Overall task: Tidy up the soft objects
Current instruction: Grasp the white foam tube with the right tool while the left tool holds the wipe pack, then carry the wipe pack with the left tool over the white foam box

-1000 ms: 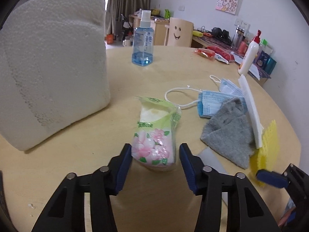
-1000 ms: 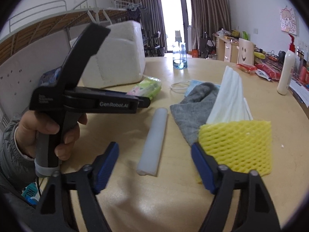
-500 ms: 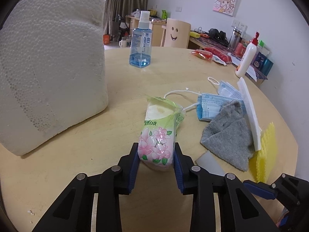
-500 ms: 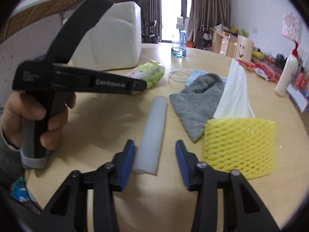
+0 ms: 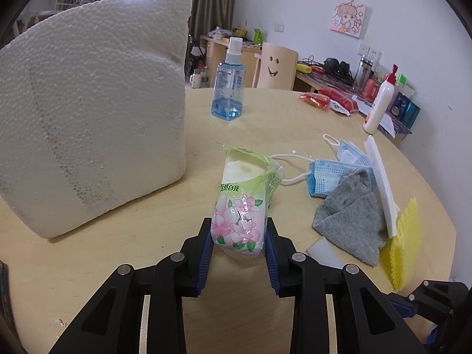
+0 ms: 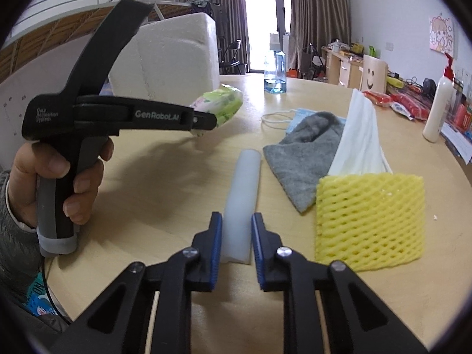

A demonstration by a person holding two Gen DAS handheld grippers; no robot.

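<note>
**Two hand-held grippers pinch soft items on a round wooden table**

The left gripper clamps a tissue pack between its blue-padded fingers. The pack is wrapped in light green film printed with pink flowers and green Chinese characters too small to read fully; its far end is torn open, showing pale tissue. From the right wrist view the pack is lifted clear of the table. The side of this gripper reads "GenRobot.AI" and "Data Acquisition System" in grey letters, and a bare hand grips its handle.

The right gripper is closed around the near end of a white foam strip, which lies flat, pointing away. Just right of it sit a grey cloth, a yellow foam net sleeve and white foam sheets leaning over the cloth. Blue face masks lie beyond the cloth.

A large white polystyrene block stands at the left. A blue spray bottle stands further back; its label is unreadable.
</note>
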